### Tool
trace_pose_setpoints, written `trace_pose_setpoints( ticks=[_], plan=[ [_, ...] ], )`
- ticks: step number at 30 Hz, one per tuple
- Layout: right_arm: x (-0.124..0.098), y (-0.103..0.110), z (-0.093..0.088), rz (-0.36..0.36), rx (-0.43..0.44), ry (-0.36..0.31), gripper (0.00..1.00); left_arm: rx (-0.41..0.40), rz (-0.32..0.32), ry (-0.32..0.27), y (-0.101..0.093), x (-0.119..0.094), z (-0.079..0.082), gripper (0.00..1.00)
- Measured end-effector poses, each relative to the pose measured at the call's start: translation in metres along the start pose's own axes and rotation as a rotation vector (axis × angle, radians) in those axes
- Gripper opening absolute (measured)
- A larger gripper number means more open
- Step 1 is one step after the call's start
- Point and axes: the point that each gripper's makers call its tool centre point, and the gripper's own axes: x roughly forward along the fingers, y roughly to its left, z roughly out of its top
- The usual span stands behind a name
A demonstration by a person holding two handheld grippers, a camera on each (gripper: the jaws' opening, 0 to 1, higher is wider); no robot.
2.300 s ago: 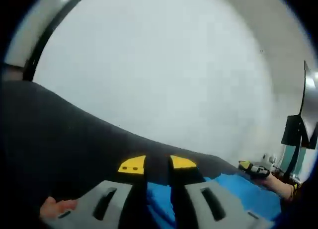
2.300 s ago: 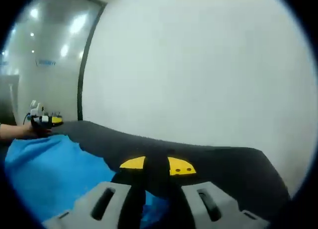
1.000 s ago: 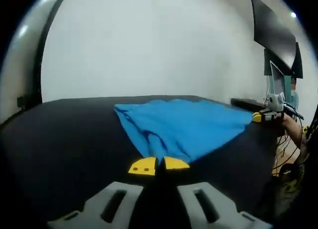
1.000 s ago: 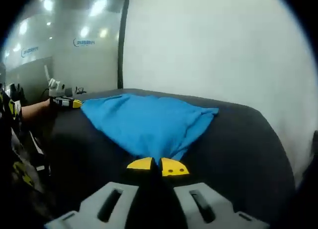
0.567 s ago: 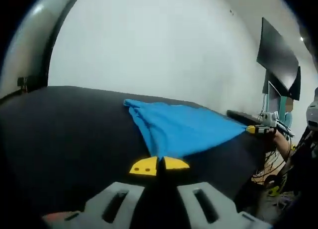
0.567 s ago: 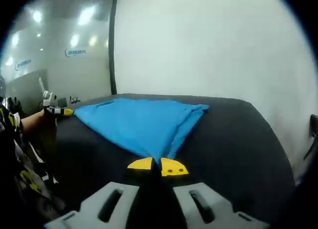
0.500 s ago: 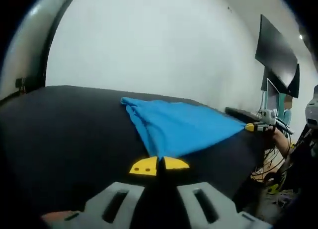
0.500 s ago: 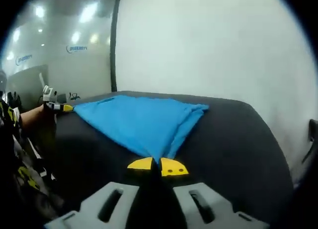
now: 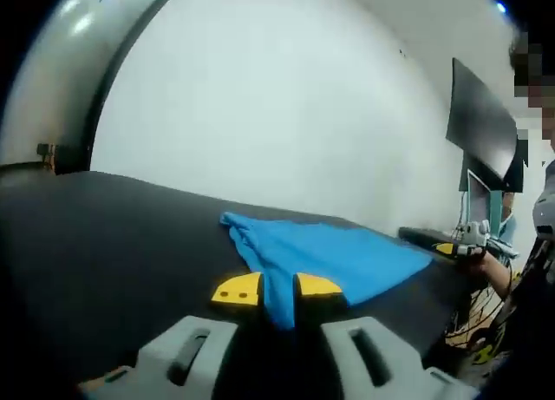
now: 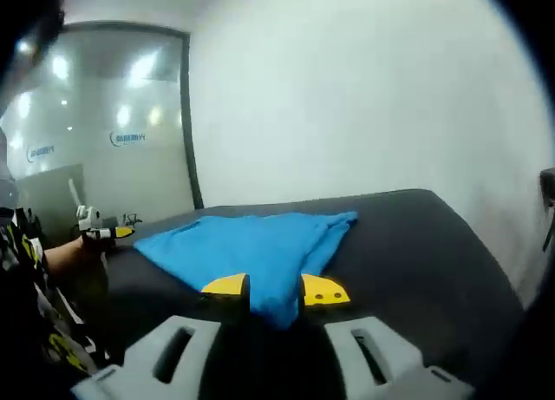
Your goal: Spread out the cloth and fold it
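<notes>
1. Left gripper [image 9: 277, 289]: jaws parted, a corner of the blue cloth [image 9: 325, 257] lying loose between them on the dark tabletop [image 9: 113, 235].
2. Right gripper [image 10: 276, 289]: jaws likewise apart, the opposite near corner of the cloth [image 10: 251, 248] between its tips, not pinched.
3. The cloth lies spread and mostly flat, bunched along one side edge; the spreading step looks about done.
4. Next, by this reading: re-grip both near corners and carry them over to the far edge for the fold.
</notes>
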Motion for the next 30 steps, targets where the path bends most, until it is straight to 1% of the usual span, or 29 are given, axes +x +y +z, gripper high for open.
trace_pose_setpoints(
  ticks=[2,3,4,5,6,7,9,11,12,13,14,16,17,18,20,21,24,25,26,27,29,30],
  plan=[
    [0.008,0.008,-0.01,0.014,-0.052,0.056,0.19,0.02,-0.041,0.078,-0.01,0.004,-0.02,0.14],
    [0.012,0.01,-0.015,0.017,-0.066,0.08,0.19,0.053,-0.031,0.105,-0.01,0.006,-0.026,0.14],
    [0.016,0.008,-0.022,0.004,-0.08,0.116,0.15,0.089,-0.006,0.115,-0.007,0.008,-0.03,0.14],
    [0.019,0.001,-0.036,-0.034,-0.13,0.19,0.09,0.122,0.027,0.117,-0.003,0.011,-0.032,0.13],
    [0.02,-0.003,-0.038,-0.058,-0.169,0.203,0.05,0.103,0.018,0.112,-0.006,0.011,-0.031,0.1],
    [0.02,0.004,-0.029,-0.038,-0.154,0.155,0.02,0.078,0.015,0.109,-0.005,0.01,-0.03,0.05],
    [0.016,0.001,-0.028,-0.045,-0.143,0.171,0.01,0.047,0.024,0.111,0.001,0.004,-0.027,0.01],
    [0.012,0.0,-0.027,-0.046,-0.144,0.162,0.01,-0.022,-0.011,0.099,0.002,-0.001,-0.023,0.0],
    [0.009,-0.001,-0.029,-0.041,-0.13,0.162,0.01,-0.028,-0.025,0.097,0.002,-0.003,-0.022,0.0],
    [0.006,0.0,-0.031,-0.04,-0.128,0.164,0.01,-0.022,-0.023,0.095,0.005,-0.005,-0.02,0.0],
    [0.004,0.001,-0.031,-0.038,-0.134,0.157,0.01,-0.019,-0.042,0.091,0.003,-0.007,-0.019,0.0],
    [-0.001,0.001,-0.028,-0.038,-0.124,0.147,0.01,-0.032,-0.059,0.099,0.004,-0.01,-0.021,0.0],
    [-0.002,0.002,-0.024,-0.033,-0.102,0.124,0.01,-0.032,-0.065,0.11,0.005,-0.011,-0.023,0.0],
    [-0.004,0.003,-0.022,-0.027,-0.092,0.12,0.01,-0.02,-0.067,0.116,0.005,-0.012,-0.024,0.0],
    [-0.004,0.004,-0.025,-0.023,-0.109,0.136,0.01,0.04,-0.084,0.118,0.006,-0.015,-0.028,0.0],
    [-0.003,0.004,-0.028,-0.026,-0.117,0.145,0.01,0.033,-0.087,0.111,0.004,-0.016,-0.029,0.0],
    [-0.001,0.004,-0.035,-0.032,-0.144,0.164,0.01,0.055,-0.089,0.109,0.0,-0.012,-0.03,0.0],
    [-0.001,0.003,-0.034,-0.032,-0.151,0.166,0.01,0.093,-0.085,0.128,0.002,-0.012,-0.033,0.0],
    [-0.001,0.003,-0.033,-0.031,-0.153,0.166,0.01,0.117,-0.079,0.133,0.003,-0.012,-0.036,0.0],
    [-0.001,0.003,-0.033,-0.03,-0.152,0.165,0.01,0.108,-0.085,0.119,0.003,-0.012,-0.034,0.0],
    [-0.002,0.003,-0.034,-0.031,-0.156,0.164,0.02,0.086,-0.085,0.118,0.007,-0.015,-0.032,0.0],
    [-0.002,0.002,-0.034,-0.035,-0.156,0.163,0.03,0.082,-0.043,0.123,0.016,-0.017,-0.031,0.0]
  ],
)
